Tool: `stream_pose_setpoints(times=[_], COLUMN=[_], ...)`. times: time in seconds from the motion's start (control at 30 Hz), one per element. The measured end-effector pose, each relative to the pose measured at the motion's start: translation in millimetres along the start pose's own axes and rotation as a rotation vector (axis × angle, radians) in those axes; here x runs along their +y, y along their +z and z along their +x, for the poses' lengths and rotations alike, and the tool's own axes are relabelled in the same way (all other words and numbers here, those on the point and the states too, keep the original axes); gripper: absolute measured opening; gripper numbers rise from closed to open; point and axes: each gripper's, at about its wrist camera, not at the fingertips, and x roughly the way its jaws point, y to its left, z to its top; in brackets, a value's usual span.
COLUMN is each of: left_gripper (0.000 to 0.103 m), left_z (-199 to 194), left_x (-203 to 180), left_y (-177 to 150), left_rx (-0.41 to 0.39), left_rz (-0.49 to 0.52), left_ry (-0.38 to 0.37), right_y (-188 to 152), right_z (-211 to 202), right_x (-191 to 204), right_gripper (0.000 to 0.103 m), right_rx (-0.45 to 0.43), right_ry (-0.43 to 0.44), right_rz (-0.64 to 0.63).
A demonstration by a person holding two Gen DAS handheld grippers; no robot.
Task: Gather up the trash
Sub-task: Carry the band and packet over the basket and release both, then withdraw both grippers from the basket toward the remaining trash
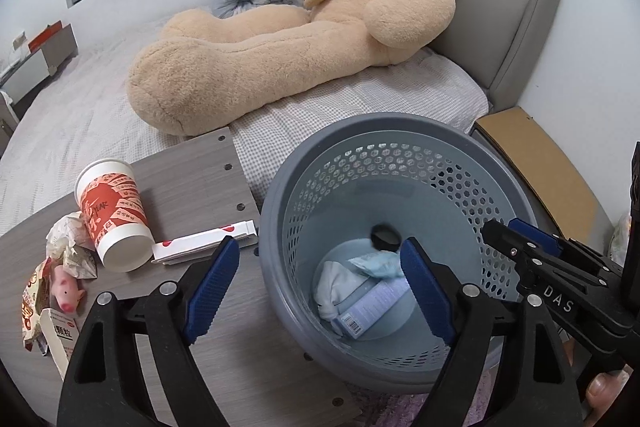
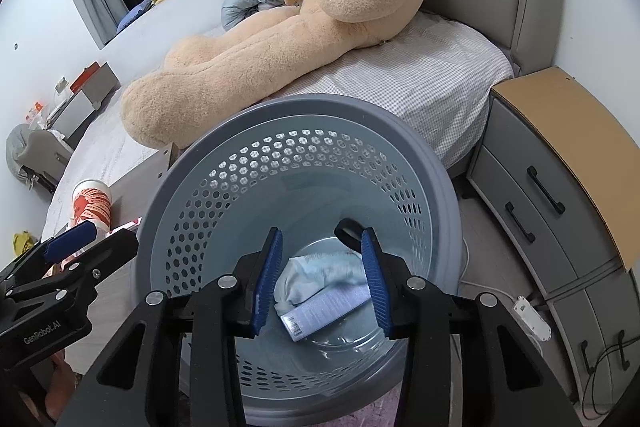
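Trash [image 1: 68,255], paper cup [image 1: 114,215], beside basket [image 1: 276,227]

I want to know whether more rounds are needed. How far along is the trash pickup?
Partly done. A box and crumpled wrappers already lie in the bin. Both the left gripper and the right gripper are open above it, holding nothing. Left on the table: a cup, crumpled paper and cartons.
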Motion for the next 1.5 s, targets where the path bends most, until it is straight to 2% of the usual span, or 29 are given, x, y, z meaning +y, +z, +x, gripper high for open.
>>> stream_pose_setpoints(times=[0.87, 1.5], left_gripper=[0.093, 0.094], left_z=[-33, -62], left_x=[22, 86], left_y=[-9, -41], left_rx=[-0.065, -0.084], left_rz=[-0.048, -0.151], left_ry=[0.053, 0.123], right_y=[-13, -32], right_z=[-20, -25], right_x=[26, 82], right_gripper=[0.055, 0.064], right_rx=[-0.026, -0.028], right_ry=[0.009, 0.05], right_rz=[-0.04, -0.132])
